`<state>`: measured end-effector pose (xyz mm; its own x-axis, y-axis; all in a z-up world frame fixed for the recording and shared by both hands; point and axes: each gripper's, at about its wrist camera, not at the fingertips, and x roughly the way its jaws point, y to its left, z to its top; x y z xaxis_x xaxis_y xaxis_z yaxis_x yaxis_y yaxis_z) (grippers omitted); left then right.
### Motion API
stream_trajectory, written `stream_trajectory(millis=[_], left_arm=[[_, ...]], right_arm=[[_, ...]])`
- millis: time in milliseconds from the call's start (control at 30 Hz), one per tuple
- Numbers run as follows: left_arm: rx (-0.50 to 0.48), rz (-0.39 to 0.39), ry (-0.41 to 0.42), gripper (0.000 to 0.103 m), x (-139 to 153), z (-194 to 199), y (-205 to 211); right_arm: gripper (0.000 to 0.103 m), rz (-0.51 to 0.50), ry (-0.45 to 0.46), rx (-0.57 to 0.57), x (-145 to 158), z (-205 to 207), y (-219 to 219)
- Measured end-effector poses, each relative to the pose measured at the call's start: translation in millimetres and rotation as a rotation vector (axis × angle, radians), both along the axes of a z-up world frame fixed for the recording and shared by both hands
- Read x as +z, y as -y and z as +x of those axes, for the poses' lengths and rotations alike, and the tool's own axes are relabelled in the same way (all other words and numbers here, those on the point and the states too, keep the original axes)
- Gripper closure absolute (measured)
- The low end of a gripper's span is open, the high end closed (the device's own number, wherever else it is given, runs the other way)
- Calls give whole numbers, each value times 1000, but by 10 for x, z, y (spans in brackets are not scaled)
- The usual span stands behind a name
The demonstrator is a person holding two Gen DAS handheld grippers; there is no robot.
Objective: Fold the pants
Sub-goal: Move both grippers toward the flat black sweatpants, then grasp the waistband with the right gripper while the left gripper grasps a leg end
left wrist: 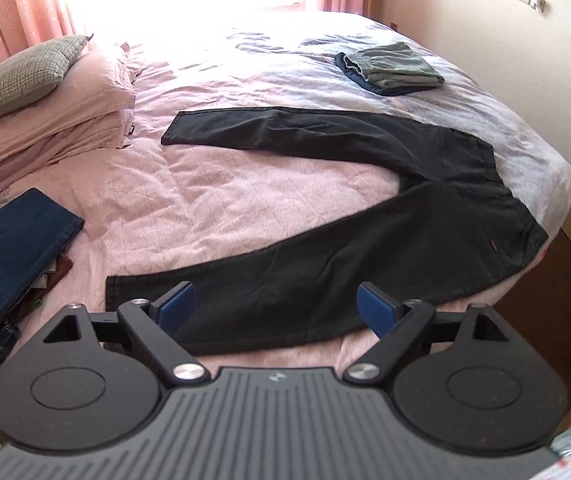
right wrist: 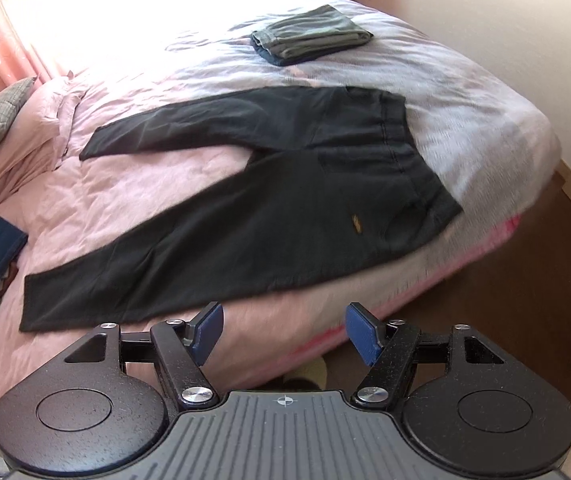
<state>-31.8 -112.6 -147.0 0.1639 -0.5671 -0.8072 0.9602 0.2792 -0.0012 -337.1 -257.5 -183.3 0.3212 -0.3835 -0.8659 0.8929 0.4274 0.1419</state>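
Black pants (left wrist: 365, 216) (right wrist: 277, 200) lie spread flat on the pink bedspread, legs apart in a V, waistband toward the bed's right edge. My left gripper (left wrist: 275, 306) hovers open over the lower part of the near leg, with nothing pressed between its blue pads (left wrist: 177, 304). My right gripper (right wrist: 284, 330) is open too. It hangs above the bed's near edge, just short of the near leg, and holds nothing.
A folded grey-green garment on a dark one (left wrist: 393, 67) (right wrist: 309, 36) sits at the far side of the bed. Pillows (left wrist: 45, 120) are stacked at the left. Folded blue jeans on a clothes pile (left wrist: 9, 248) lie at the near left. Wooden floor (right wrist: 525, 300) lies right of the bed.
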Motion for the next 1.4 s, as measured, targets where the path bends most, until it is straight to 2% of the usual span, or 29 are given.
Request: stream_trajectory(millis=[133,267,367,500,567,600,700,900,1033,1200,1300,1400], left_arm=[[10,13,12,18,-192,112,595],[-22,46,41,18,-450,165,1307],[-63,59,69,20,-693,200,1848],[-148,49,74,30,-1073,296,2602],[-204,34,69,32,-1252,374,2992],[-234,33,74,36,-1326,414,3171],[-349,-17,91,45,-1533,542,3740],[-533,-67,180,46,-1947,893,4760],[-619,-66,219,46,-2218,1140,5274],[-752,11,260,47,-2577,1391,5649],[-817,78,224,48,-2737,1556,5728],[-844,109,205,46,-2829,1689,5751]], right_arm=[[38,-12,-2,52,-151,142,617],[38,-28,-13,100,-348,247,1302],[38,0,-27,130,-568,291,1862],[38,16,-56,175,-938,359,2594],[39,8,-64,200,-1114,401,2916],[39,4,-71,212,-1212,437,3075],[39,-18,-61,237,-1442,544,3565],[39,-97,-12,313,-1800,904,4411],[39,-139,-11,380,-1999,1191,4844],[39,-127,-21,446,-2240,1435,5251],[39,-69,-2,516,-2355,1501,5394],[39,-27,12,562,-2440,1516,5447]])
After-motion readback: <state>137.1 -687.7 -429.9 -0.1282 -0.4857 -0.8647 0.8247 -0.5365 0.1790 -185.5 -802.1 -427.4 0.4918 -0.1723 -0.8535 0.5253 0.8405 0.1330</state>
